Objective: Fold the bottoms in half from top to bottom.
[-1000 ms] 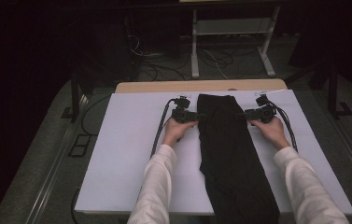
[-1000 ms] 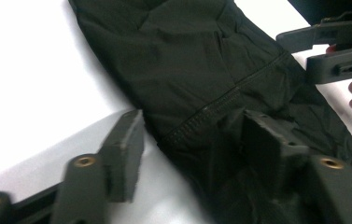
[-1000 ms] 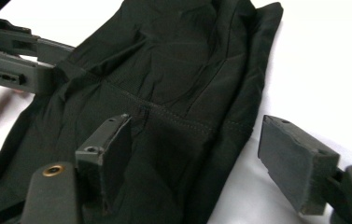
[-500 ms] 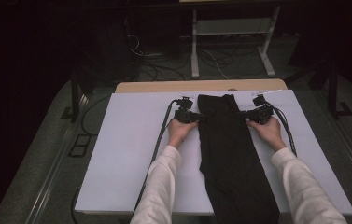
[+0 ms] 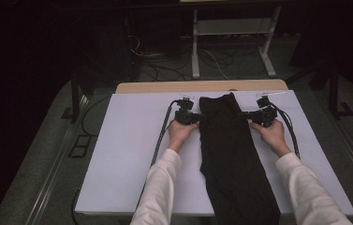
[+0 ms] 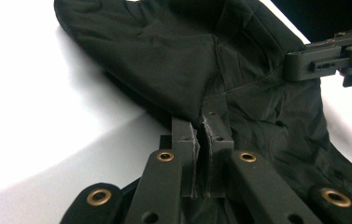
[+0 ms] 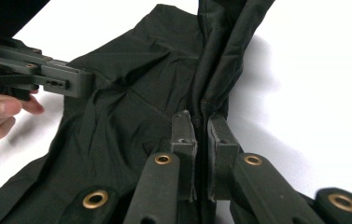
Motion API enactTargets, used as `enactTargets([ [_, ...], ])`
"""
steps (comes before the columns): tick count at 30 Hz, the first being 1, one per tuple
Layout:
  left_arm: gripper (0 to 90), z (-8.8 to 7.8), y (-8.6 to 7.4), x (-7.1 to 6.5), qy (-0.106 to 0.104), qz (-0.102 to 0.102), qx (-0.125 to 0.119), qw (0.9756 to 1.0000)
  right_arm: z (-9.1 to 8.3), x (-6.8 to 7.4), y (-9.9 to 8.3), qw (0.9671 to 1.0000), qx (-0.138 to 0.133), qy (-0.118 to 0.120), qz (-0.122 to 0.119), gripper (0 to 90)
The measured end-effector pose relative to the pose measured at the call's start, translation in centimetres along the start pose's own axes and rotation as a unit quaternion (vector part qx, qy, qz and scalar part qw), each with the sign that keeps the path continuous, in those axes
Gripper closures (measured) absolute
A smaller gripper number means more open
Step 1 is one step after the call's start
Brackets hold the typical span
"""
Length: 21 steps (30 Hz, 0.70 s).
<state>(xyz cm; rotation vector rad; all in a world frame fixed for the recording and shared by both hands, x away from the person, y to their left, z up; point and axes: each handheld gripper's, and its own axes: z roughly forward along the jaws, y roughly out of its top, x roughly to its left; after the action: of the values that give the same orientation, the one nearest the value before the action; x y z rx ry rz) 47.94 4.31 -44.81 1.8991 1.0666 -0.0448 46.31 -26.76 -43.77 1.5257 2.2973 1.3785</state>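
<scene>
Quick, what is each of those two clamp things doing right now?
Left gripper: jaws have just closed, pinching one edge of the black garment.
Right gripper: just closed too, pinching the opposite edge.

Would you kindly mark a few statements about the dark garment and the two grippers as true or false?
1. The left gripper is shut on the black garment. True.
2. The right gripper hangs open above the cloth. False: it pinches the garment's edge.
3. The garment lies on a white table cover. True.
4. The garment is red. False: it is black.
5. Both grippers hold the same side. False: they grip opposite side edges.
</scene>
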Motion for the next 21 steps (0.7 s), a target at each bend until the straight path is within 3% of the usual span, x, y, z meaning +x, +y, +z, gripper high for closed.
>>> enactTargets([
  [11,84.5,-1.3,-0.8,-0.5,-0.009,0.007,-0.008,0.9999,-1.9,0.6,-0.5,0.9985,-0.034,0.039,0.02,82.5],
  [16,84.5,-2.1,-1.1,-1.2,-0.015,0.019,-0.016,0.9996,-2.1,1.3,-0.5,0.9984,-0.034,0.045,0.008,82.5],
  [21,84.5,-2.6,-1.4,-1.6,-0.025,0.019,-0.022,0.9993,-2.3,1.8,-0.6,0.9982,-0.032,0.051,0.003,82.5],
])
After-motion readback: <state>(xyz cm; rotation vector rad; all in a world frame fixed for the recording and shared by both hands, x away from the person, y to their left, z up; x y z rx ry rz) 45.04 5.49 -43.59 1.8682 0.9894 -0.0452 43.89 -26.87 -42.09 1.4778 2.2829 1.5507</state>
